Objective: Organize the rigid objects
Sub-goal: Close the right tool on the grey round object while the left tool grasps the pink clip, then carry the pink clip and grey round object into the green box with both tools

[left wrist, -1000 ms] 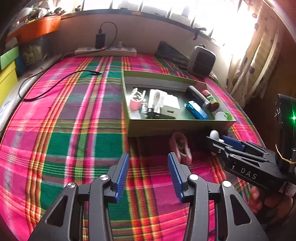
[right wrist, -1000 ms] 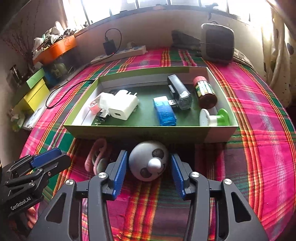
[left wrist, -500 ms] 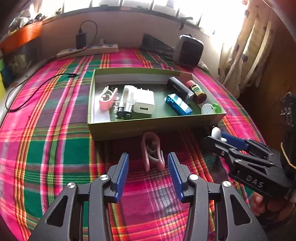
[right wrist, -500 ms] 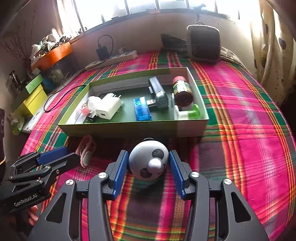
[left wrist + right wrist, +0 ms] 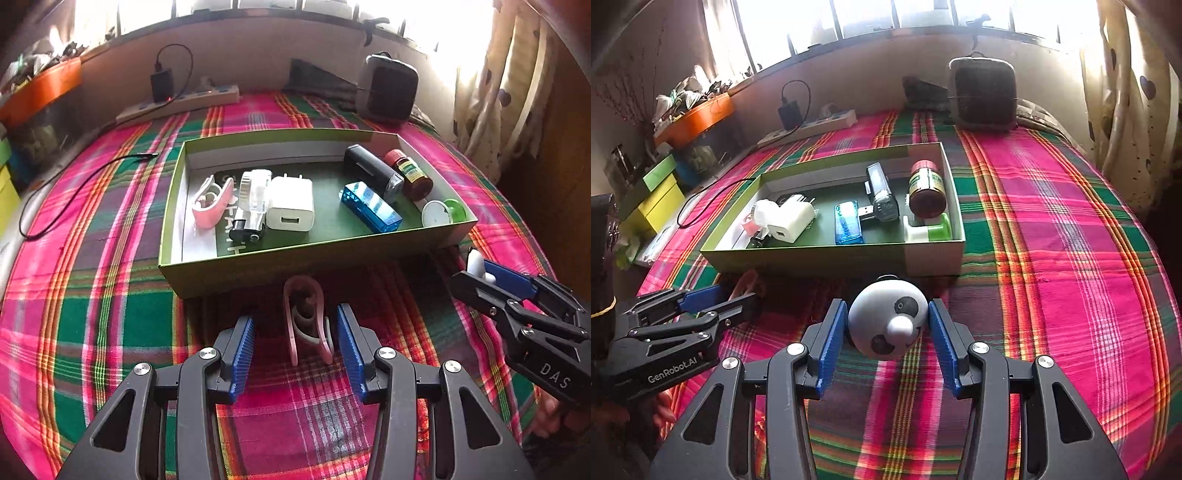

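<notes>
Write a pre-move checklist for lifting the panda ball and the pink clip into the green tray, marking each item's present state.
1. Right claw brackets the round grey panda-face ball: ok.
2. Firm grip on ball: cannot tell.
3. Left claw straddles the pink plastic clip: ok.
4. Left claw closed on clip: not ok, gaps both sides.
5. Bare floor in the shallow green cardboard tray: ok, between the white USB charger and blue translucent box.

"DAS" is printed on the right gripper (image 5: 480, 273), and "GenRobot.AI" on the left gripper (image 5: 720, 299).
</notes>
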Action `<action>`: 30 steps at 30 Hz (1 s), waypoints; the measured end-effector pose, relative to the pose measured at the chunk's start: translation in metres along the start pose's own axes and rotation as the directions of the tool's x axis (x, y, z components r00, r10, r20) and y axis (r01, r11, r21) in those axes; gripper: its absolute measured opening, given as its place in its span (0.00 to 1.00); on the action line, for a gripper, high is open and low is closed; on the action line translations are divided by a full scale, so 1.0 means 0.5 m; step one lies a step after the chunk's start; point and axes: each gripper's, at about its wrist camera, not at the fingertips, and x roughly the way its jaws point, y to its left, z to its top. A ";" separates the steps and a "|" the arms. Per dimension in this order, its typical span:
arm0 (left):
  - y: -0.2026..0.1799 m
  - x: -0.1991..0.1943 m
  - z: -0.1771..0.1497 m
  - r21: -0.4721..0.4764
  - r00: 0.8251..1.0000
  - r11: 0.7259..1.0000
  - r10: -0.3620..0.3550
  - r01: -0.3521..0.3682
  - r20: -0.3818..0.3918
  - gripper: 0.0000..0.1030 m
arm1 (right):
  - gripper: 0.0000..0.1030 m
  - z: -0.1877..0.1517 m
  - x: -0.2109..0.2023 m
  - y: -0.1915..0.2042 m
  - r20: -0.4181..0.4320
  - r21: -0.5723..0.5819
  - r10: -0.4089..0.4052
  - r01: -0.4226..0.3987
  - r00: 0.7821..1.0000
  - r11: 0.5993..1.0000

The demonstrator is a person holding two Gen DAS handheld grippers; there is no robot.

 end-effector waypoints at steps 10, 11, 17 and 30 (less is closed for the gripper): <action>-0.005 0.003 -0.001 0.018 0.999 0.999 0.035 -0.035 0.015 0.41 | 0.46 -0.002 0.005 -0.004 -0.004 0.002 0.006 -0.006 1.000 1.000; -0.005 0.003 -0.001 0.021 0.999 0.999 0.037 -0.037 0.016 0.40 | 0.46 -0.002 0.006 -0.004 -0.004 0.001 0.006 -0.006 1.000 1.000; 0.004 0.000 -0.001 0.001 0.999 0.999 0.036 -0.036 0.023 0.29 | 0.46 -0.001 0.007 -0.004 -0.003 -0.002 0.004 -0.004 1.000 1.000; 0.009 -0.003 -0.006 -0.011 0.999 1.000 0.028 -0.028 0.030 0.22 | 0.46 -0.002 0.006 -0.002 -0.005 -0.002 -0.004 0.004 1.000 1.000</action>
